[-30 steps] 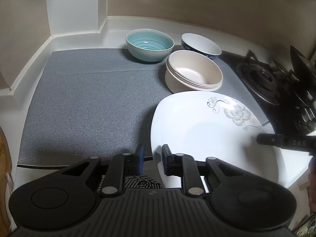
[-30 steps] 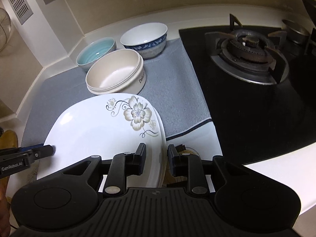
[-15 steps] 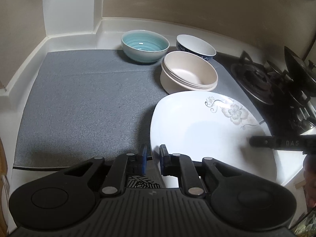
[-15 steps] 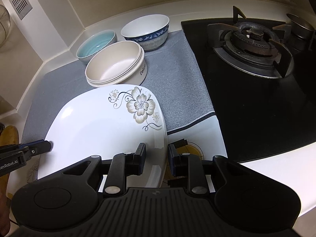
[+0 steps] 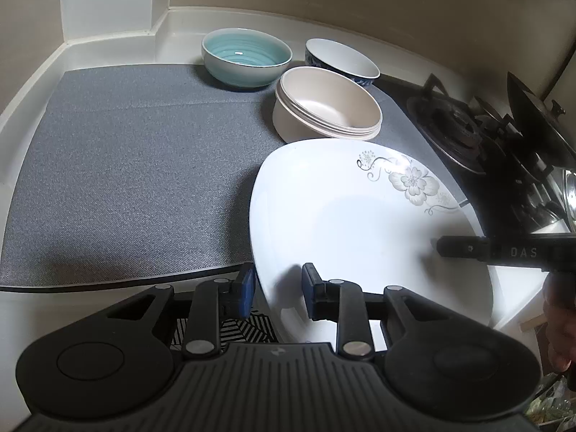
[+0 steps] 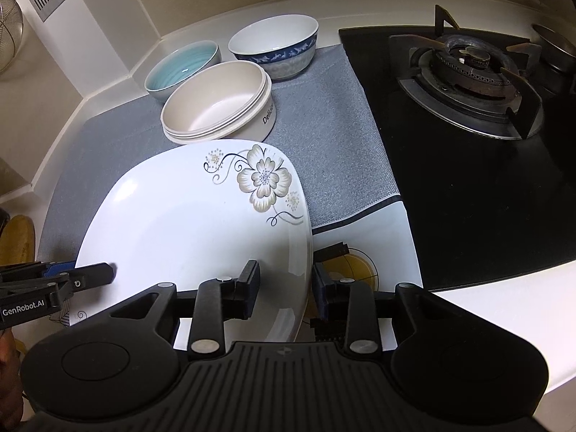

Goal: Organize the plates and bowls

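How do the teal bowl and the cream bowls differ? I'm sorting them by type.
The teal bowl stands alone; the cream bowls are a nested stack. The teal bowl has a ribbed, glossy blue-green inside; the cream bowls are plain and matte, with lettering on the side. Both sit upright on the grey mat.

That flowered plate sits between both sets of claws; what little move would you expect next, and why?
Probably both draw back off the rim. The flowered plate lies flat, half on the grey mat, near the cream bowl stack. The left gripper and right gripper have just been opening; their jaws straddle opposite edges with gaps showing, so the plate looks released.
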Available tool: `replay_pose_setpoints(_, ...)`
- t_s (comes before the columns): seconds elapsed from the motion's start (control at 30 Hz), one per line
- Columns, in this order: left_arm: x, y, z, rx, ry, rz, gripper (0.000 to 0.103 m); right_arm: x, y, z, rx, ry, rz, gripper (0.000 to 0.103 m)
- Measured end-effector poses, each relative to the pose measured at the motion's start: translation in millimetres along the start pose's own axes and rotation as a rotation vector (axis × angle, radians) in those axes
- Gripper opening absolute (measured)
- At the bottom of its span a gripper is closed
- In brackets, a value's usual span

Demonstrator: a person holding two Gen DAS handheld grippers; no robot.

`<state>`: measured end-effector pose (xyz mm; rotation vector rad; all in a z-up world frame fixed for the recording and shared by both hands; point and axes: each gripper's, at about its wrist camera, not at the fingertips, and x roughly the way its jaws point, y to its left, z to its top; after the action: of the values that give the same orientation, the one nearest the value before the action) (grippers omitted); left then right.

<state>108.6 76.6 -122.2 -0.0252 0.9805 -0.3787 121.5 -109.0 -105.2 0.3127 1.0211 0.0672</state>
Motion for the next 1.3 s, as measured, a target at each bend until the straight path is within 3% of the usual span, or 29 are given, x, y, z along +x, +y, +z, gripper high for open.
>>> replay_pose_setpoints(0.67,-5,9,-1,0.011,-0.001,-0.019,0.028,-1,6,-2,-0.021,-0.005,-0.03,0.032)
replay_pose_setpoints(1.1,-21,40,-10,-0.082,-0.01,0.012,0.028,7,34,-2,-0.088,0.035,0.01,0.032)
replay_pose_setpoints(1.3,-32,64,-14,-0.153,-0.032,0.05,0.021,12,41,2,-0.126,0.062,0.028,0.032)
